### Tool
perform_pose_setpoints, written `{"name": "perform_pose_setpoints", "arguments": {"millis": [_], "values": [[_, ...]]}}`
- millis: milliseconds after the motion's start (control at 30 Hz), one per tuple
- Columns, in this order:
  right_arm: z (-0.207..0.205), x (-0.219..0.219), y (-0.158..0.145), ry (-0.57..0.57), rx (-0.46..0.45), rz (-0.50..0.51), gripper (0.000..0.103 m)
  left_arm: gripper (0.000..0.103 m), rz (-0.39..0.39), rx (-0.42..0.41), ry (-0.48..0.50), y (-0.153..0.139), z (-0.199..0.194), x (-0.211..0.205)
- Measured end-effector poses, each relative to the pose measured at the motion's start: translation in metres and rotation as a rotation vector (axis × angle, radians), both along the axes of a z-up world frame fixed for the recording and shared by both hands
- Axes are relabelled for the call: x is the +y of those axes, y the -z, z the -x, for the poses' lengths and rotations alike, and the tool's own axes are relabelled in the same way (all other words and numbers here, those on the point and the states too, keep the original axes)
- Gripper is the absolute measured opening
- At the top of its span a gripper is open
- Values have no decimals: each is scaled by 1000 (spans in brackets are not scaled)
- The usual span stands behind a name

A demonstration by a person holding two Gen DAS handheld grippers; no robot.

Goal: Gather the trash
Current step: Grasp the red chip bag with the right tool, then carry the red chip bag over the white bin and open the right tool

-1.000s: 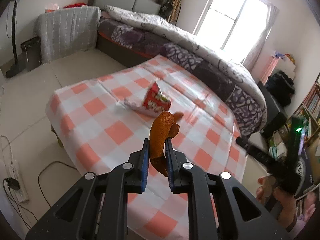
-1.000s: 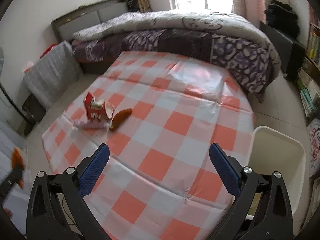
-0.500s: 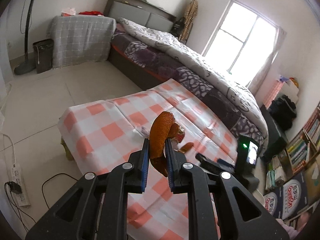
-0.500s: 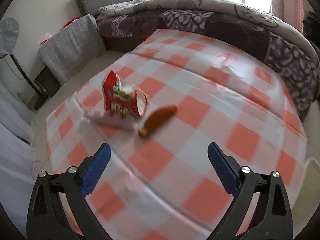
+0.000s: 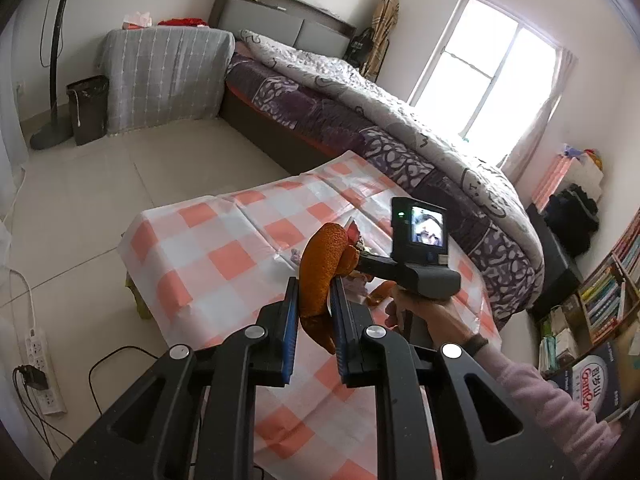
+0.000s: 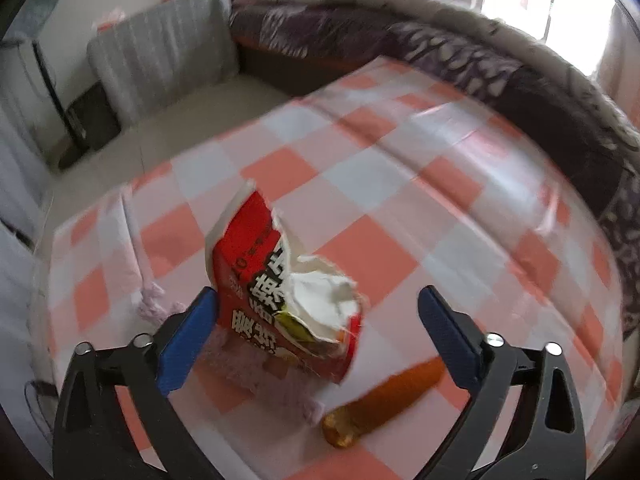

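Two views, risks per view:

- Left wrist view: left gripper (image 5: 314, 312) is clamped on an orange peel (image 5: 320, 272), held above the checked tablecloth (image 5: 208, 248). Peel sticks out well past the pads and curls at top; grip is on its narrow mid-section. Risk: peel slips or tears out if hand swings fast.
- Same view: right hand (image 5: 404, 308) w/ its tool sits just beside the held peel. Risk: the two tools knock together, peel gets dislodged.
- Right wrist view: right gripper (image 6: 316, 332) has jaws apart, just been closing, w/ the torn red snack bag (image 6: 280, 292) between them. Left pad looks at the bag's edge, right pad is clear of it; no grip yet.
- Bag is crumpled, light, standing on a pale pink scrap (image 6: 256, 364). Risk: one pad pushes first and bag tips or slides away.
- Second orange peel (image 6: 384, 400) lies near on the cloth, below right pad. Risk: it gets nudged off-table. Frame is blurred; contact is hard to confirm.
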State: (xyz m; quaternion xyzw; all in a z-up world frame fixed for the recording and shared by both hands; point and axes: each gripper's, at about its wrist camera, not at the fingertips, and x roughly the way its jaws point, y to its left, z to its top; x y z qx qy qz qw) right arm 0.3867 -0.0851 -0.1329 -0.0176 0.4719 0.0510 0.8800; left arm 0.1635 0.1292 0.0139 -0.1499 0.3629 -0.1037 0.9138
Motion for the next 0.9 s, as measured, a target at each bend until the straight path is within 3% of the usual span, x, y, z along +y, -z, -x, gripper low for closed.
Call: {"name": "perform_pose_setpoints", "arguments": {"millis": [33, 133, 300, 667, 900], "values": [[-3, 2, 6, -28, 34, -11, 40, 16, 2, 5, 0, 1, -2, 0], [1, 1, 3, -49, 26, -51, 10, 16, 14, 21, -2, 6, -6, 1], [17, -11, -30, -5, -53, -81, 9, 16, 25, 30, -17, 10, -9, 1], [78, -29, -137, 47, -252, -96, 10, 16, 11, -24, -38, 1, -2, -8], [133, -43, -163, 90, -309, -88, 10, 16, 5, -42, -43, 0, 0, -16]]}}
